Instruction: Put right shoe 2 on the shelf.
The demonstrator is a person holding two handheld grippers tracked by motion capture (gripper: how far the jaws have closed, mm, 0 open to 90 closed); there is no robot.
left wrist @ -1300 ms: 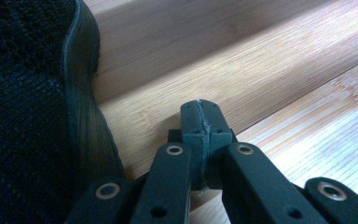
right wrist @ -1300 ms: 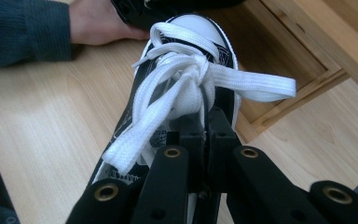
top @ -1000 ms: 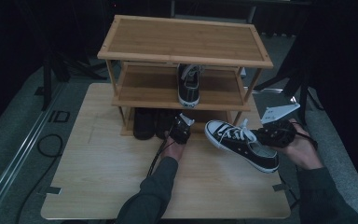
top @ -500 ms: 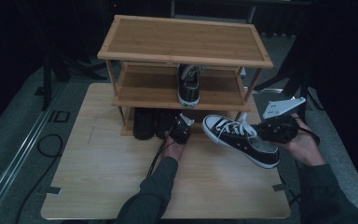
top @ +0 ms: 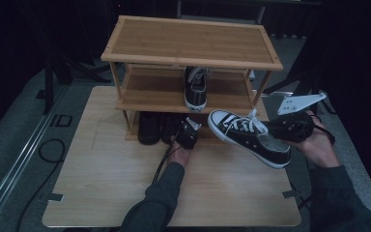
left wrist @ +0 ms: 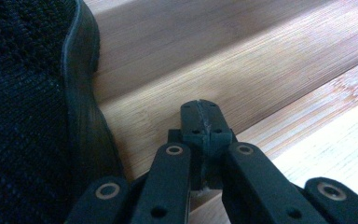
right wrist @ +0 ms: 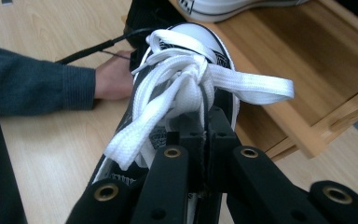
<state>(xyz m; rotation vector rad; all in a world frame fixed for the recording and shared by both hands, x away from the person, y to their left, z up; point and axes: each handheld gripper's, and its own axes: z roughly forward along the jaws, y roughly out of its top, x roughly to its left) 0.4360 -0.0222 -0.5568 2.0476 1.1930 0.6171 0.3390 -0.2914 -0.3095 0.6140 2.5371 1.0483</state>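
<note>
Gripping a black canvas sneaker [top: 251, 137], right gripper [right wrist: 204, 122] pinches its tongue; left gripper [left wrist: 203, 122] closed empty

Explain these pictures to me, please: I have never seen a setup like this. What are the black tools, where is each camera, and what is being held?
A person sits at a wooden table and works with two hand-held tools, each a gripper with two black jaws. The high view looks down from above the person. The other two pictures come from cameras riding on the grippers, looking along their jaws.

On the table stands a bamboo shoe rack. One black-and-white sneaker sits on its middle shelf, and dark shoes stand on the bottom level.

The right gripper is shut on a second sneaker, pinching it near the white laces and holding it in the air beside the rack.

The left gripper has its jaws shut on nothing, low by the rack's bottom shelf, next to a black shoe.
</note>
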